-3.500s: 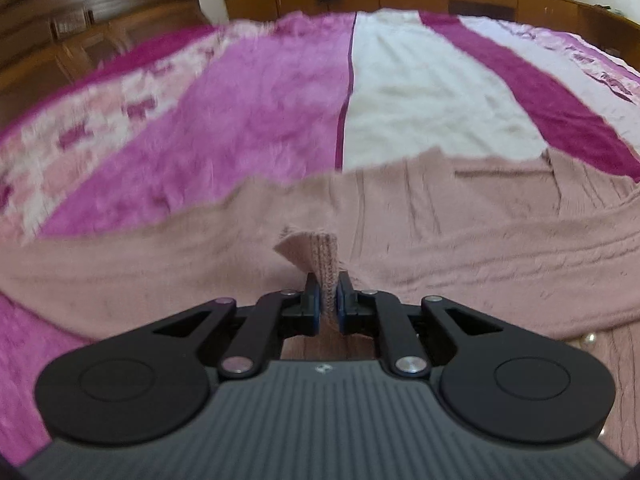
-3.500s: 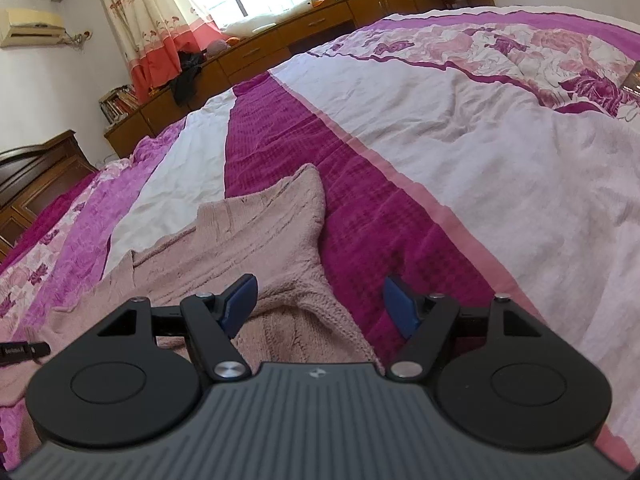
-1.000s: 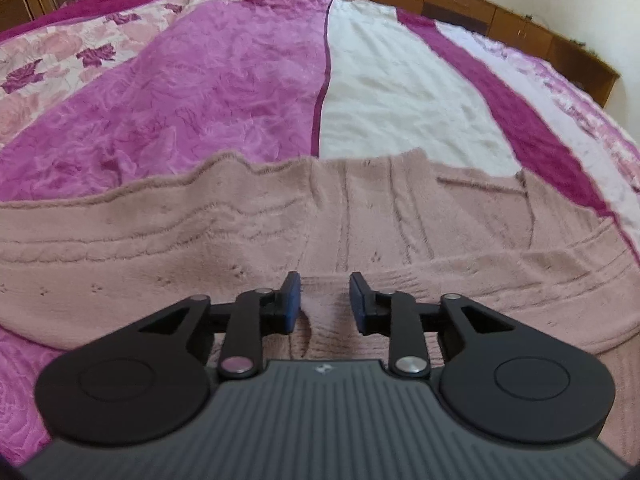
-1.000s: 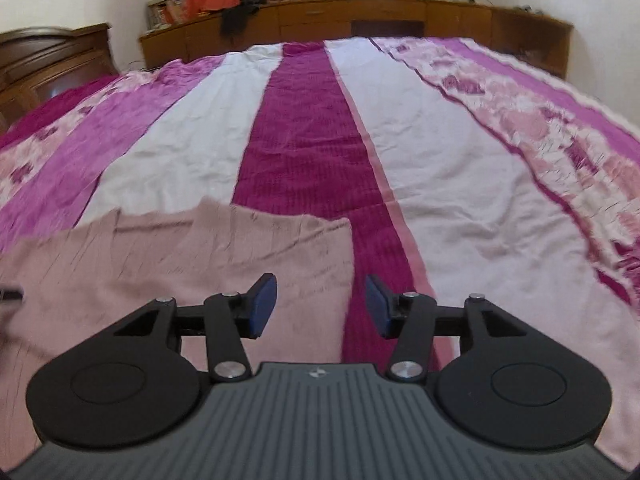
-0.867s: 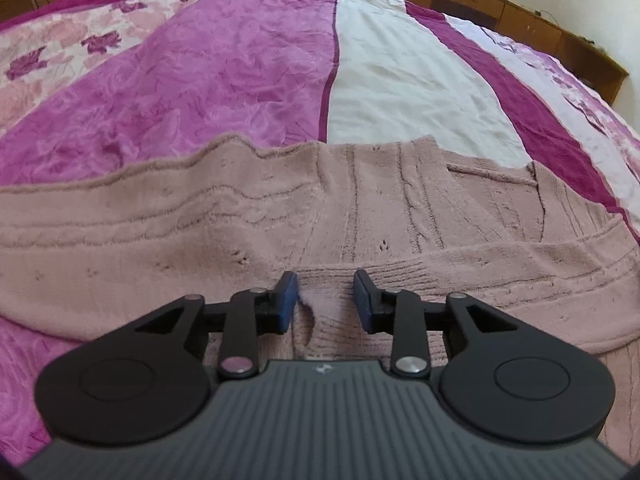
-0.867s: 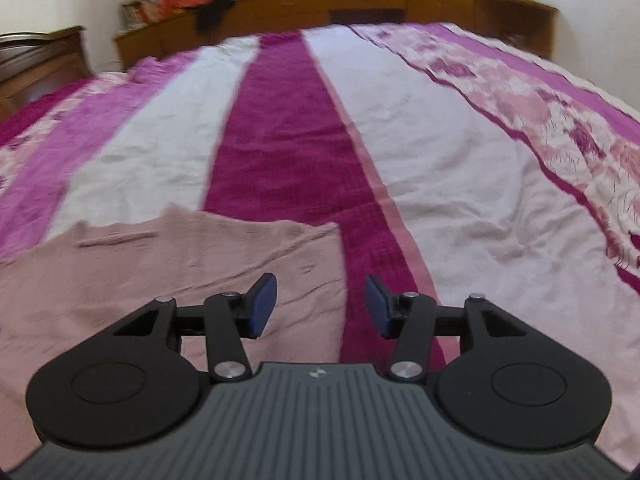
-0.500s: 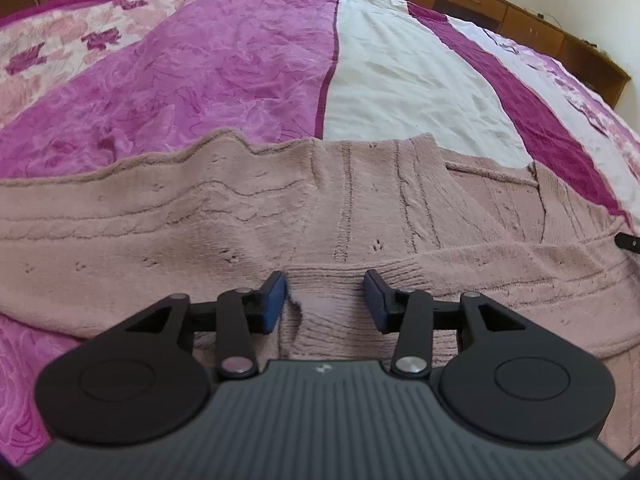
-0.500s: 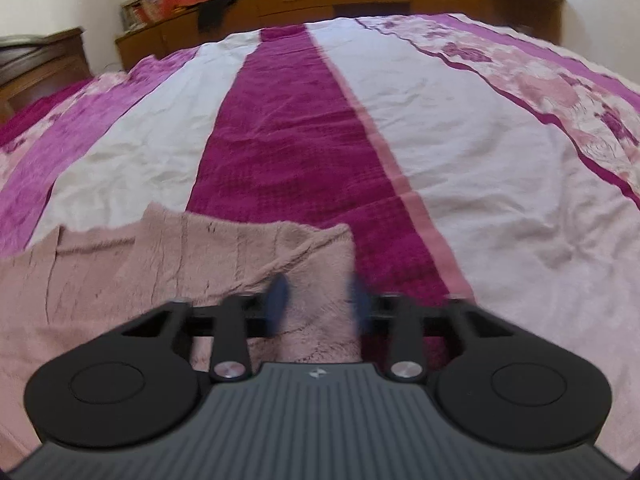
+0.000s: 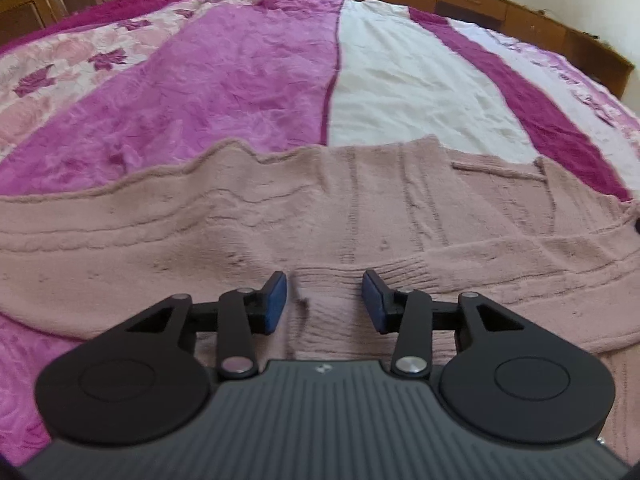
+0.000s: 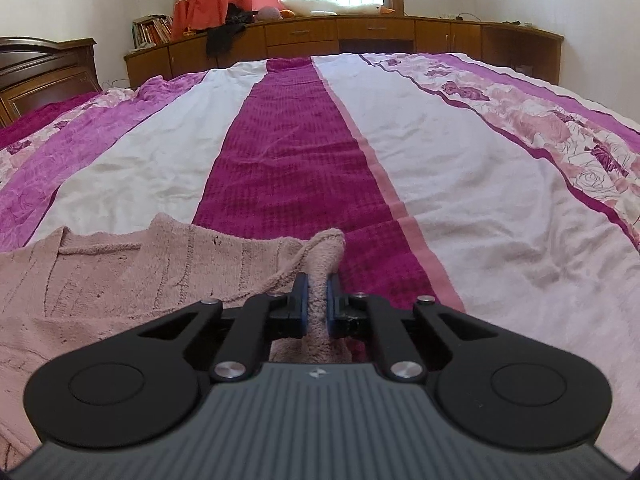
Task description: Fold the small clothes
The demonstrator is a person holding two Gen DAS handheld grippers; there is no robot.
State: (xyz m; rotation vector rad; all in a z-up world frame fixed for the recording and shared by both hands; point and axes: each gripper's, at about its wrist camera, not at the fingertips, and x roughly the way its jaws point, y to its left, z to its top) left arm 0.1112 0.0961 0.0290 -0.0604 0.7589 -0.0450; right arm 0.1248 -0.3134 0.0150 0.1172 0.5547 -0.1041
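Note:
A dusty pink knitted sweater (image 9: 280,232) lies spread across the bed, with a sleeve folded over its body. My left gripper (image 9: 325,300) hovers open just above the ribbed cuff (image 9: 336,280) of that sleeve, nothing between its blue pads. In the right wrist view the same sweater (image 10: 120,276) fills the lower left. My right gripper (image 10: 316,300) is shut on the sweater's right corner, and a fold of the knit (image 10: 326,256) sticks up between the pads.
The bed is covered by a striped bedspread (image 10: 288,160) in magenta, white and floral pink. Wooden cabinets (image 10: 360,36) run along the far wall under a window, with a dark wooden headboard (image 10: 44,68) to the left.
My left gripper let go of the sleeve cuff and opened wider. My right gripper closed on the sweater's right corner and pinched up a fold.

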